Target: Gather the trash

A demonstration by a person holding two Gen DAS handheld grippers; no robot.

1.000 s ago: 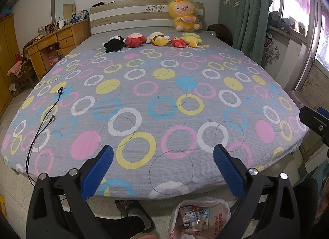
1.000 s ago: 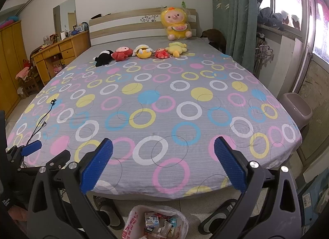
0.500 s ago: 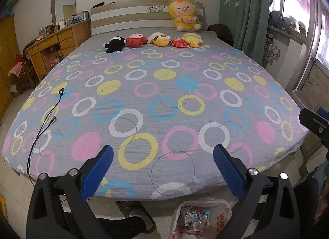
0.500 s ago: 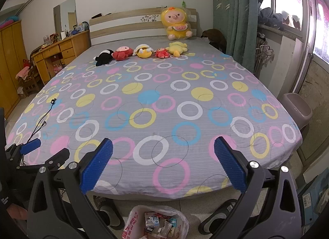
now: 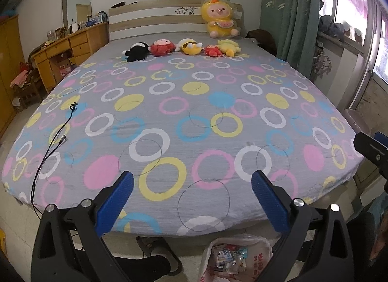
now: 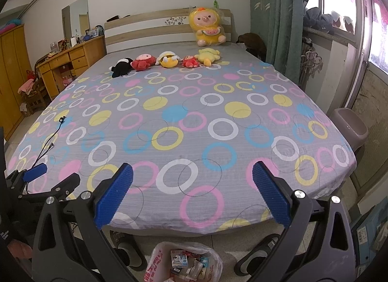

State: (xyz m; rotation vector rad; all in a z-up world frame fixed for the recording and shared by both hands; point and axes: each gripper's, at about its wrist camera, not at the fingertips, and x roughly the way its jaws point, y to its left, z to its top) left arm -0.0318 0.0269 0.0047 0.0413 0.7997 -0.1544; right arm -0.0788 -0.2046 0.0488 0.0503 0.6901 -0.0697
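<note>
A white plastic bag holding several small cartons and wrappers stands on the floor at the foot of the bed; it also shows in the right wrist view. My left gripper is open and empty, held above the bed's foot edge and over the bag. My right gripper is open and empty, at the same height beside it. The bed has a grey sheet with coloured rings. No loose trash shows on the sheet.
A black cable lies on the bed's left side. Several plush toys line the headboard. A grey bin stands right of the bed. Slippers and a socked foot are on the floor. A wooden dresser stands at left.
Both grippers have hardly moved; the left view has drifted slightly. Both stay open and empty.
</note>
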